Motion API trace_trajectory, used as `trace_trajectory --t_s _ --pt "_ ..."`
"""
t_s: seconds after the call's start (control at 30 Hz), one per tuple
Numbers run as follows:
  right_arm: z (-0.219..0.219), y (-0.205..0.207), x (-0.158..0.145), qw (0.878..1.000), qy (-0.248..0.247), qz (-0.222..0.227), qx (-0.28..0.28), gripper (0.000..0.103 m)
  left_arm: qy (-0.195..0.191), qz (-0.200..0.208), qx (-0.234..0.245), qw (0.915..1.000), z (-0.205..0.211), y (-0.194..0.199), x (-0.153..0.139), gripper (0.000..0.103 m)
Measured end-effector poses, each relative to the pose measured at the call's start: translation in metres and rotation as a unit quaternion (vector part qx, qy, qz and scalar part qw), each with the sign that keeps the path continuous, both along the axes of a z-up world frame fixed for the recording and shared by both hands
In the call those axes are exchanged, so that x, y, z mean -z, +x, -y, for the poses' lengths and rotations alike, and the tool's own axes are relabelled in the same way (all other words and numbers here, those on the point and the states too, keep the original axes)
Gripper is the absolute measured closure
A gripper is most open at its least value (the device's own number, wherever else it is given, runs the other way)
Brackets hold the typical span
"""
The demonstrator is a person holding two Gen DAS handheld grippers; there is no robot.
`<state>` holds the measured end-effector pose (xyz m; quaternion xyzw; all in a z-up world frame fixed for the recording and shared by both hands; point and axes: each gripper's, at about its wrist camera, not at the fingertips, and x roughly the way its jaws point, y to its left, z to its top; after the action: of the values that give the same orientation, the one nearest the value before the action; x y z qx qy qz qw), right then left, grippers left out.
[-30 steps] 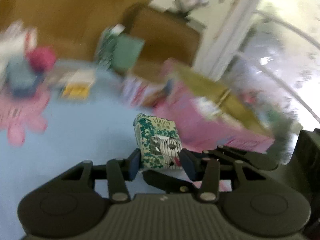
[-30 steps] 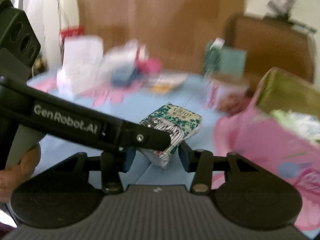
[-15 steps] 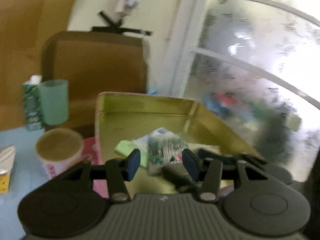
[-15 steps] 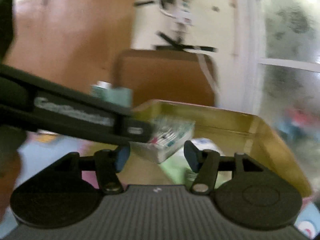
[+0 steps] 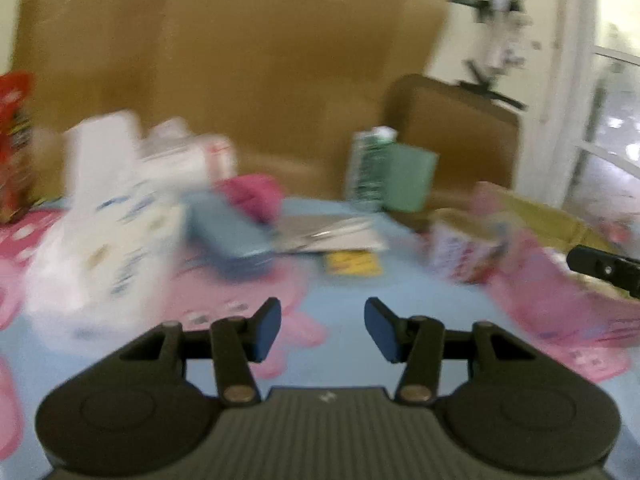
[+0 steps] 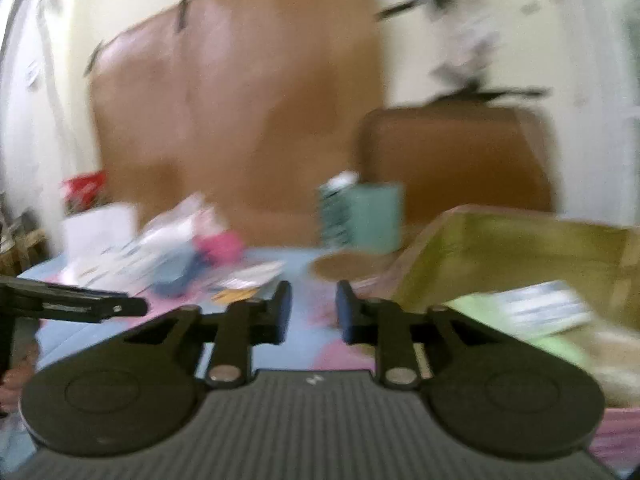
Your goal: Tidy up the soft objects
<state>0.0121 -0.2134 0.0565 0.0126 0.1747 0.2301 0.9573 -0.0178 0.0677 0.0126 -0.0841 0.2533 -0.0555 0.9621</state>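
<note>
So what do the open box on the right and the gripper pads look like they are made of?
The open box looks like metal, perhaps tin: its inner walls have a smooth golden sheen, though blur leaves this unsure. The pads on the left hand-held gripper look like matte blue rubber or soft plastic.

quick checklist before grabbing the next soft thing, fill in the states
1. Left gripper empty, jaws apart after just opening a little: ok.
2. Right gripper empty, jaws just narrowed with a gap left: ok.
3. Patterned pack lies inside the open box: ok.
4. Soft things left on the blue table, such as the pink bundle: ok.
5. Sharp view for choosing a target: not ok, both views are blurred.
</note>
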Motion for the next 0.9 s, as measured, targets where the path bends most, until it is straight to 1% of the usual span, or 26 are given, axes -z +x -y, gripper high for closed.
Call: trace_trajectory --t_s 0.07,0.13,0.2,0.27,0.33,0.4,0.43,0.47,0.5,0.57,0.6,0.67,0.73,0.8,0.83,0.87,0.9 --pt "-0.028 0.021 0.003 0.999 -0.010 -0.026 -0.030 0.081 -0.018 0.001 -0.009 0.9998 -0.011 -0.001 0.009 0.056" --pt "-0.055 0.044 0.004 0.998 -0.025 -0.049 -0.043 0.080 -0.041 -0.005 -0.012 0.9991 -0.016 0.002 0.013 0.058" --pt "-0.079 0.075 0.002 0.995 -0.021 -0.083 -0.043 0.079 -0.056 0.007 -0.014 0.9983 -0.020 0.001 0.011 0.056" --pt "-0.098 0.098 -0.001 0.994 -0.014 -0.105 -0.041 0.078 -0.070 0.010 -0.007 0.9975 -0.024 -0.001 0.011 0.056" --pt "-0.123 0.129 -0.005 0.991 -0.022 -0.125 -0.047 0.077 -0.076 0.011 -0.008 0.9970 -0.025 -0.001 0.011 0.056" --pt "-0.145 0.156 -0.007 0.987 -0.016 -0.149 -0.052 0.077 -0.082 0.013 -0.005 0.9966 -0.026 0.001 0.012 0.055" --pt "-0.156 0.168 -0.008 0.986 -0.009 -0.161 -0.049 0.074 -0.085 0.014 -0.003 0.9963 -0.027 0.001 0.012 0.054" --pt "-0.166 0.181 -0.007 0.984 -0.003 -0.172 -0.049 0.065 -0.087 0.014 -0.002 0.9961 -0.028 0.000 0.012 0.051" --pt "-0.176 0.194 -0.007 0.983 0.003 -0.180 -0.045 0.061 -0.091 0.014 -0.002 0.9957 -0.029 0.000 0.012 0.051" --pt "-0.197 0.216 -0.005 0.983 0.000 -0.183 -0.029 0.043 -0.106 0.010 0.001 0.9944 -0.032 0.002 0.013 0.050" --pt "-0.206 0.228 -0.002 0.981 -0.005 -0.190 -0.029 0.038 -0.115 0.007 0.000 0.9934 -0.035 0.003 0.014 0.050" --pt "-0.219 0.252 0.009 0.973 -0.006 -0.226 -0.038 0.029 -0.137 -0.001 0.001 0.9906 -0.041 0.007 0.017 0.050" --pt "-0.226 0.271 0.023 0.963 0.002 -0.267 -0.044 0.023 -0.154 -0.010 -0.002 0.9879 -0.046 0.010 0.019 0.050" --pt "-0.226 0.282 0.039 0.951 0.008 -0.307 -0.034 0.025 -0.163 -0.014 -0.002 0.9865 -0.048 0.011 0.020 0.050" --pt "-0.223 0.282 0.047 0.946 0.026 -0.322 -0.042 0.037 -0.164 -0.015 -0.002 0.9864 -0.048 0.011 0.020 0.050" --pt "-0.219 0.277 0.047 0.948 0.037 -0.311 -0.048 0.043 -0.163 -0.016 -0.001 0.9865 -0.047 0.011 0.020 0.050" --pt "-0.216 0.273 0.046 0.948 0.042 -0.312 -0.054 0.044 -0.162 -0.016 0.000 0.9867 -0.046 0.012 0.021 0.050"
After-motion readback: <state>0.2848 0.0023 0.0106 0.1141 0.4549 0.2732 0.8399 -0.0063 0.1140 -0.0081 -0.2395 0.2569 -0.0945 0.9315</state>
